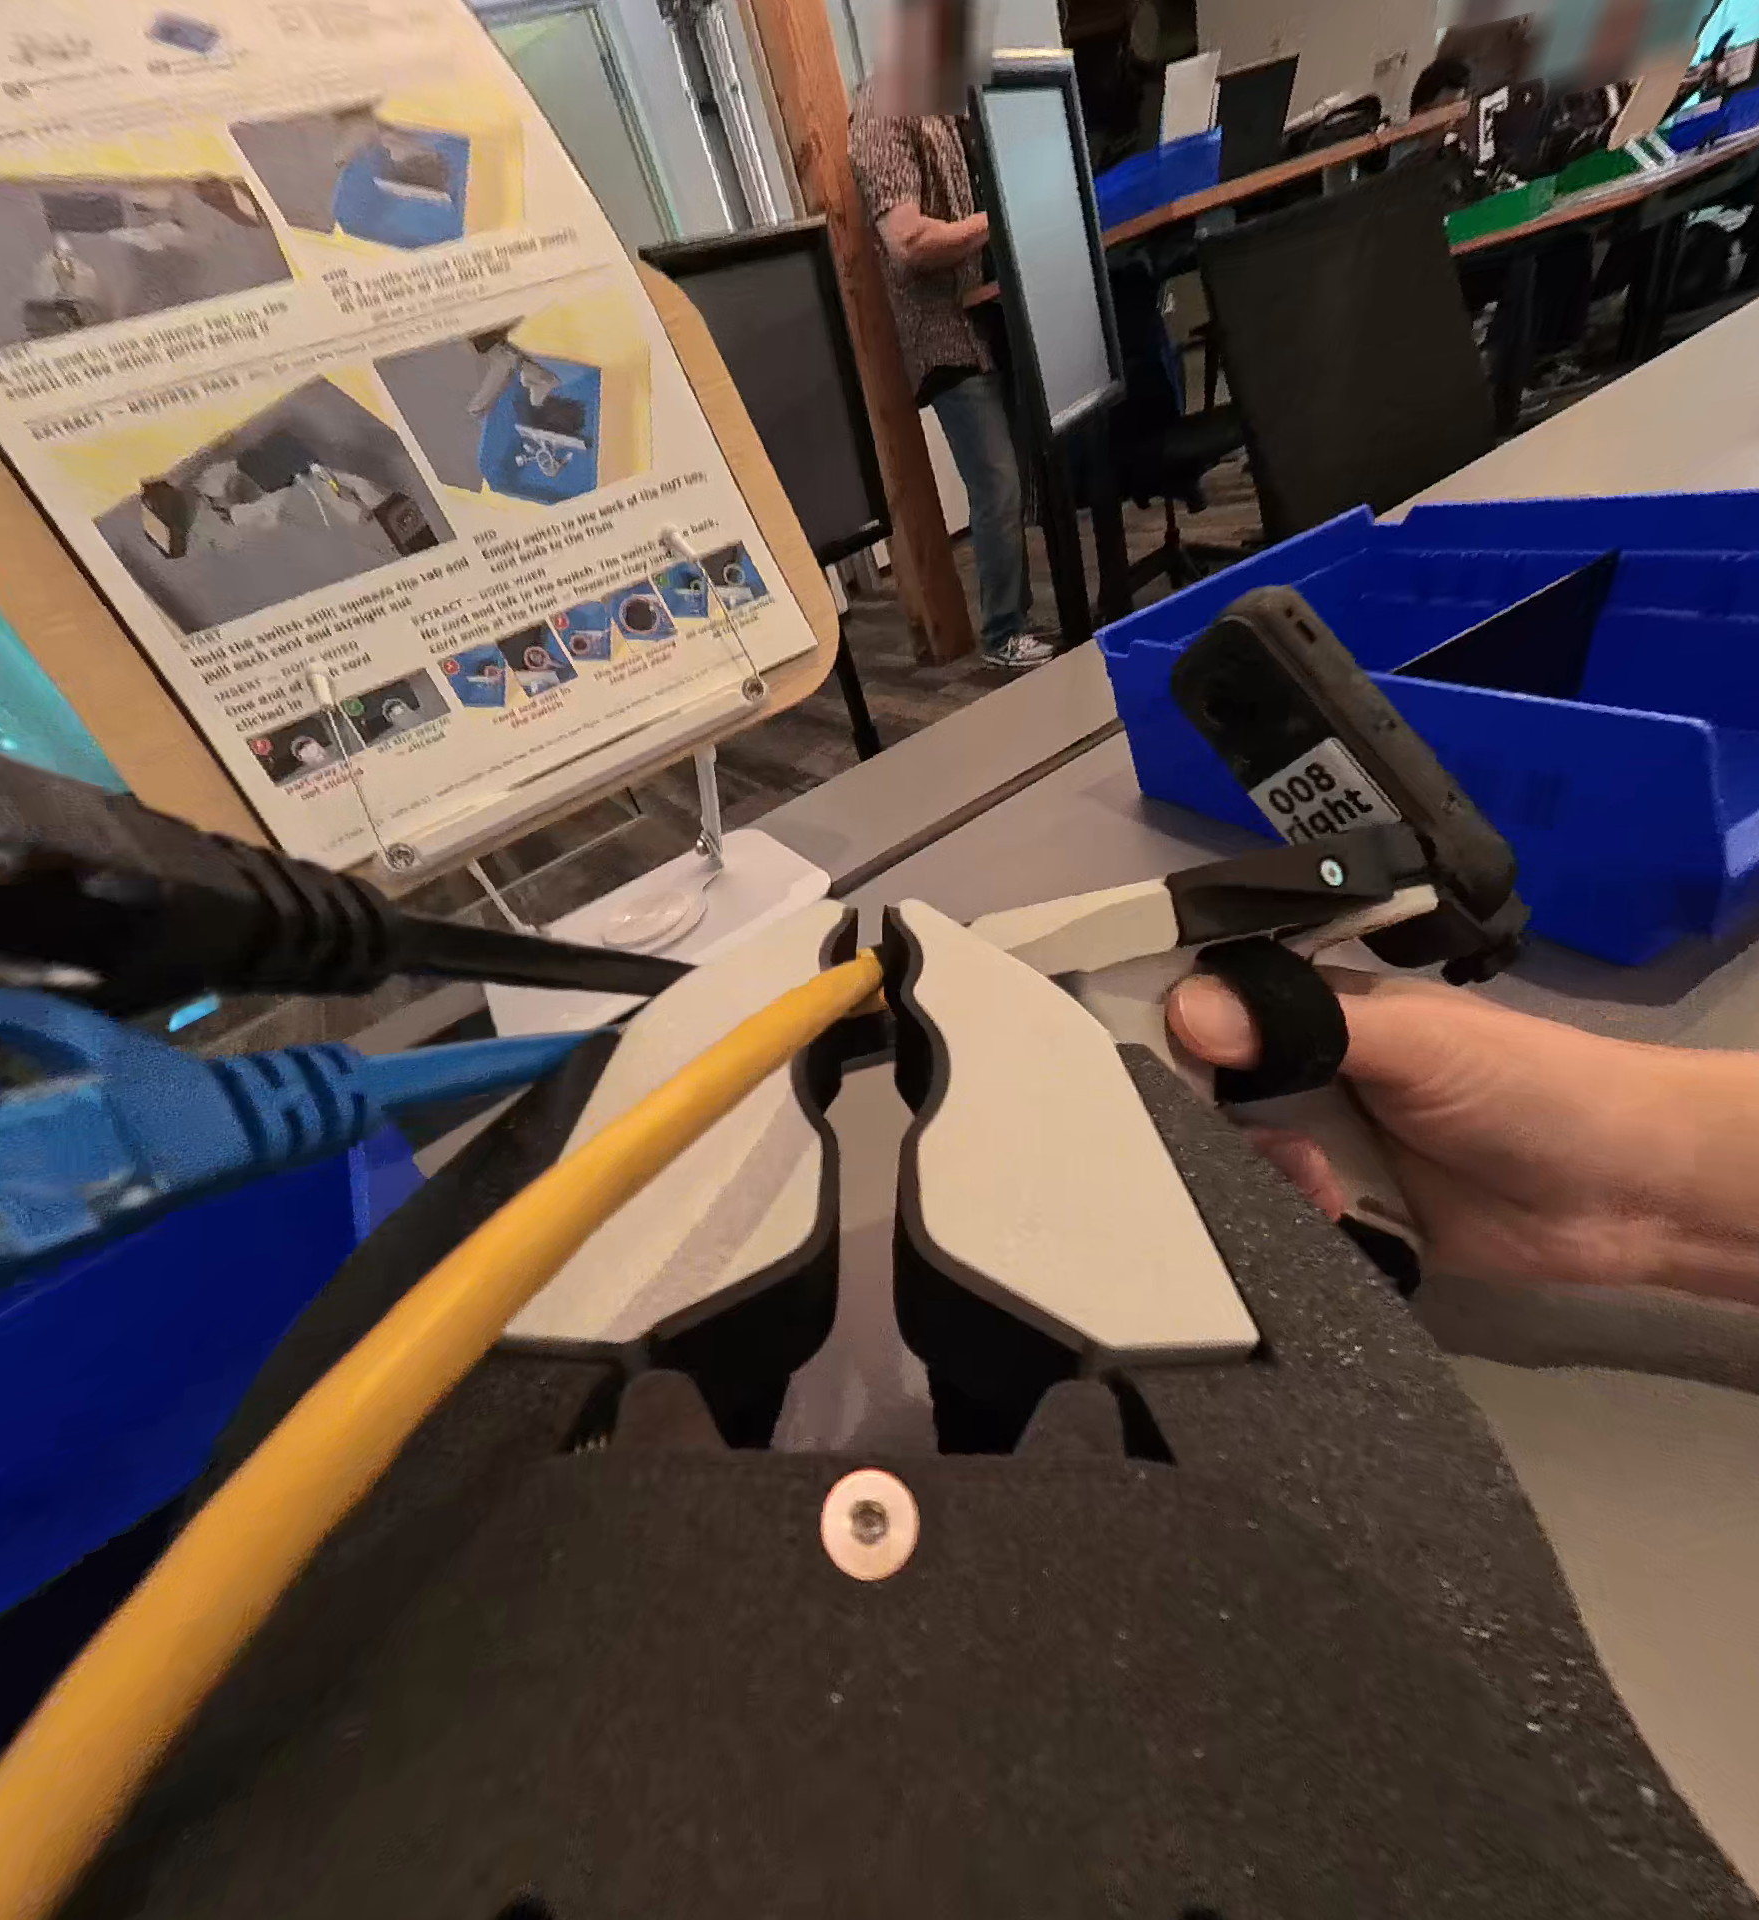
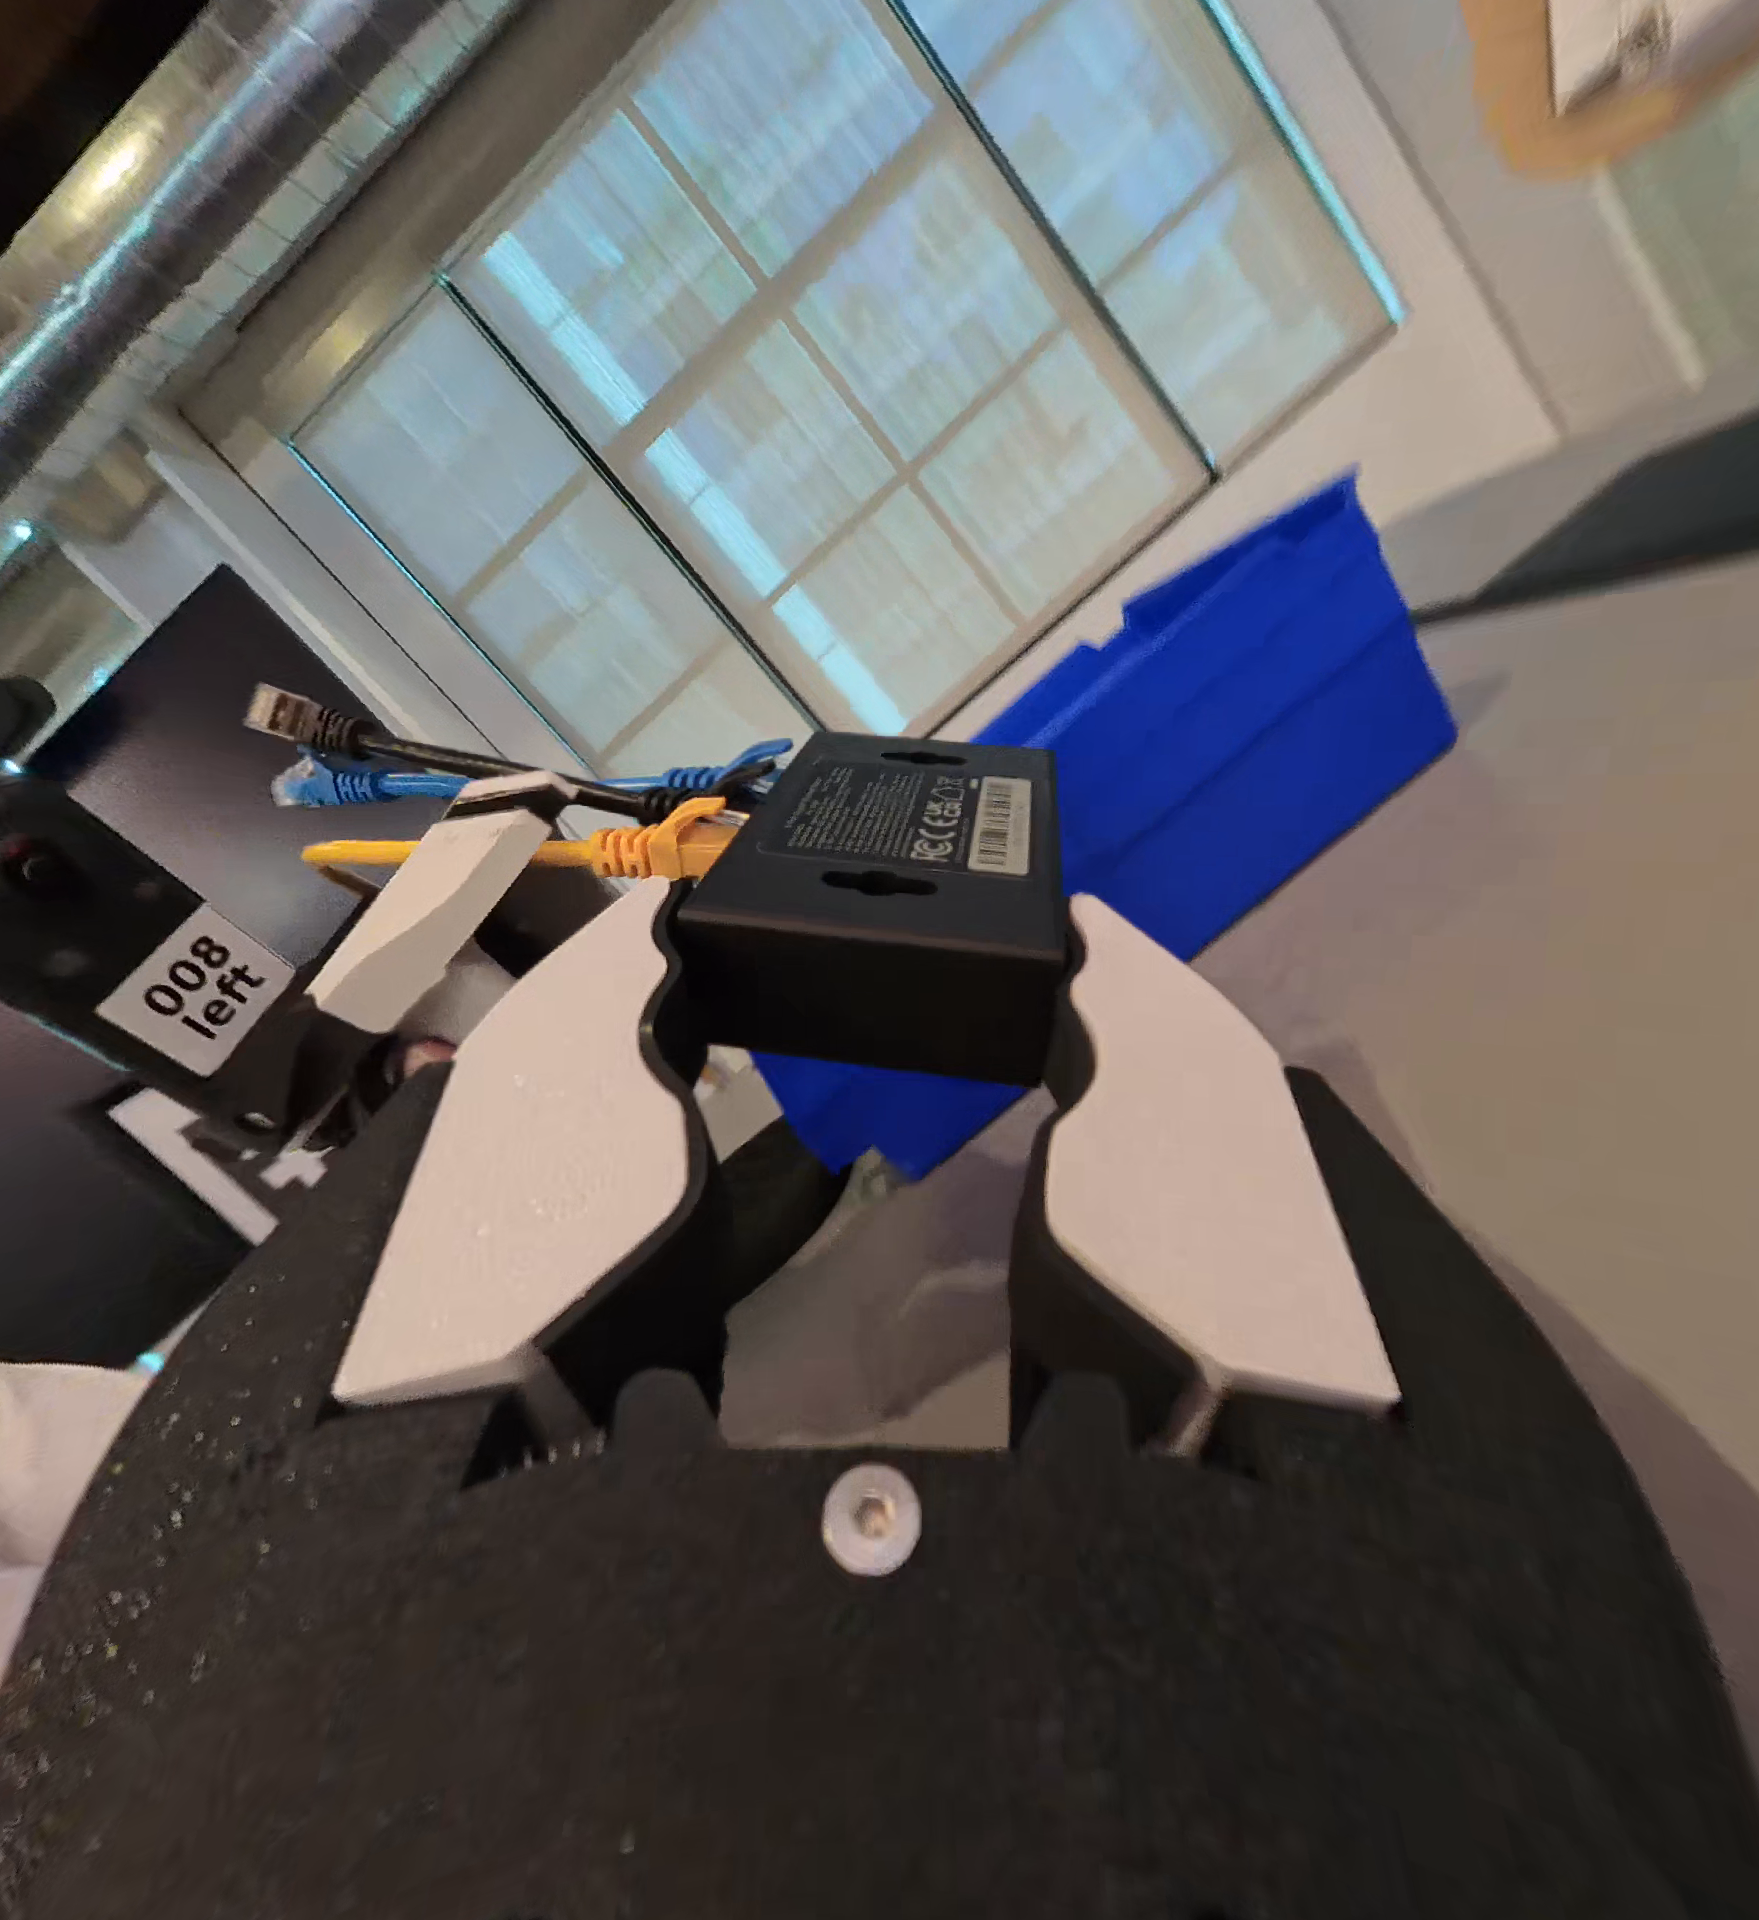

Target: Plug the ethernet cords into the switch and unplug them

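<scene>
Left wrist view: left gripper (image 1: 870,961) pinching yellow cord (image 1: 501,1205) at frame centre.

Right wrist view: right gripper (image 2: 867,925) clamping black switch (image 2: 885,883) mid-frame, yellow plug (image 2: 662,844) at its port. Likely mid-unplug or mid-insert; next needs a straight push or pull.

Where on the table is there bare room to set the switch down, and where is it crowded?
Bare grey table lies in front of the blue bin, below the hand. More shows beyond the switch, right of the bin. Crowded: around the left gripper, with yellow, blue and black cords, and the instruction stand.
</scene>
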The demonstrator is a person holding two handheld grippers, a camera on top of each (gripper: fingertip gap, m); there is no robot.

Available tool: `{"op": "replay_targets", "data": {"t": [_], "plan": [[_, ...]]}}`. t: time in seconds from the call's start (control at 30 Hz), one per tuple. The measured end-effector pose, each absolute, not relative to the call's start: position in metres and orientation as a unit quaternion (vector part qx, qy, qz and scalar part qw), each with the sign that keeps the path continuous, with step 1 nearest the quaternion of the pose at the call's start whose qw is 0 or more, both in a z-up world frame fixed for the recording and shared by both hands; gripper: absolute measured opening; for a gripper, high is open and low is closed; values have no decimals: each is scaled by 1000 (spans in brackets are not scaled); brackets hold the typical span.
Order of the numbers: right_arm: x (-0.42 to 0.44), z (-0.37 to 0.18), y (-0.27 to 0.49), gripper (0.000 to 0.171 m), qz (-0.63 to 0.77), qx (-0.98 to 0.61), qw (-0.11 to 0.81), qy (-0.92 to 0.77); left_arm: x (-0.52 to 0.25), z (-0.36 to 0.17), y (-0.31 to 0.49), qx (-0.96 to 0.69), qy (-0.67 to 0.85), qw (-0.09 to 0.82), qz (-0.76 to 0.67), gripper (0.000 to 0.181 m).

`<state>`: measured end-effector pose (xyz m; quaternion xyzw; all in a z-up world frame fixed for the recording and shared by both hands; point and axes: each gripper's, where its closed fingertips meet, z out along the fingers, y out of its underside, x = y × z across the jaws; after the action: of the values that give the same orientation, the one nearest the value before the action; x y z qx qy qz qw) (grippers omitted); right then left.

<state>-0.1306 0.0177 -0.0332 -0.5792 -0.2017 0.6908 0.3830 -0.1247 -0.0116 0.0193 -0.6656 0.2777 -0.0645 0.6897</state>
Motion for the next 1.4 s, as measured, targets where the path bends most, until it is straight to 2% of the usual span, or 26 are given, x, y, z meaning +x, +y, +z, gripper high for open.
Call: {"op": "replay_targets", "data": {"t": [0.27, 0.53, 1.1, 1.4], "plan": [[-120, 16, 18, 63, 607, -492, 565, -265, -123, 47, -26, -607, 275, 745, -40, 5], [-118, 51, 11, 62, 536, -453, 645, -301, -129, 69, -36, -570, 253, 780, -46, 5], [-112, 69, 0, 62, 513, -420, 678, -318, -124, 78, -47, -548, 243, 799, -53, 12], [-115, 78, -7, 62, 485, -407, 696, -339, -129, 79, -45, -552, 219, 803, -43, 10]]}}
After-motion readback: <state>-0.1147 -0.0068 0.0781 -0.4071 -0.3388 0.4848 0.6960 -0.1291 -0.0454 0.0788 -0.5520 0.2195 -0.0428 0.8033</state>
